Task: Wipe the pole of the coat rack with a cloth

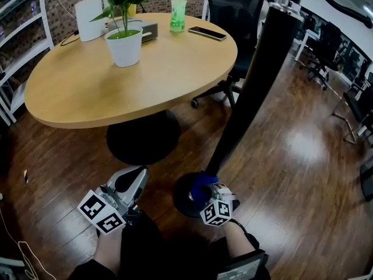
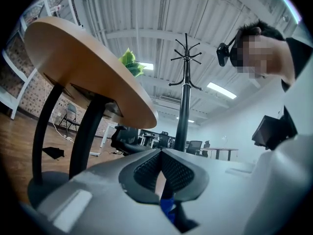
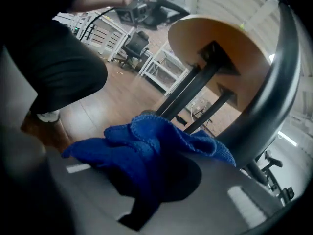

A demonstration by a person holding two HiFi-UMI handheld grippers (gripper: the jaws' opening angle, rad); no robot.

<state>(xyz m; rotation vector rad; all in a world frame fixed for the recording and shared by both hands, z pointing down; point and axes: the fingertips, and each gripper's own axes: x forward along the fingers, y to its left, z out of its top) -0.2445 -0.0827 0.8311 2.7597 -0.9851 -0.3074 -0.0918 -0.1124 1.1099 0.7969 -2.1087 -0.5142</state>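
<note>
The left gripper (image 1: 133, 179) sits low over the wooden floor (image 1: 291, 168), near the person and just left of the coat rack base (image 1: 182, 200). In the left gripper view its ribbed pads (image 2: 146, 172) meet at the tips, with nothing clamped between them. It points up and across toward the pole (image 1: 256, 86).

The round wooden table (image 1: 87, 92) stands farther off on the left. It carries a potted plant (image 1: 124, 42), a green bottle (image 1: 178, 10) and a phone (image 1: 207, 33). A black office chair (image 1: 236, 16) stands at the table's far right edge.

The right gripper (image 1: 213, 198) is at the foot of the pole, just above the base. Its jaws are clamped on the blue cloth (image 1: 203, 182). The cloth is bunched, and its free folds spill forward past the jaw tips. The right gripper view shows the cloth touching the pole on the near side. The pole itself is black and rises from the base toward the far right of the head view.
</note>
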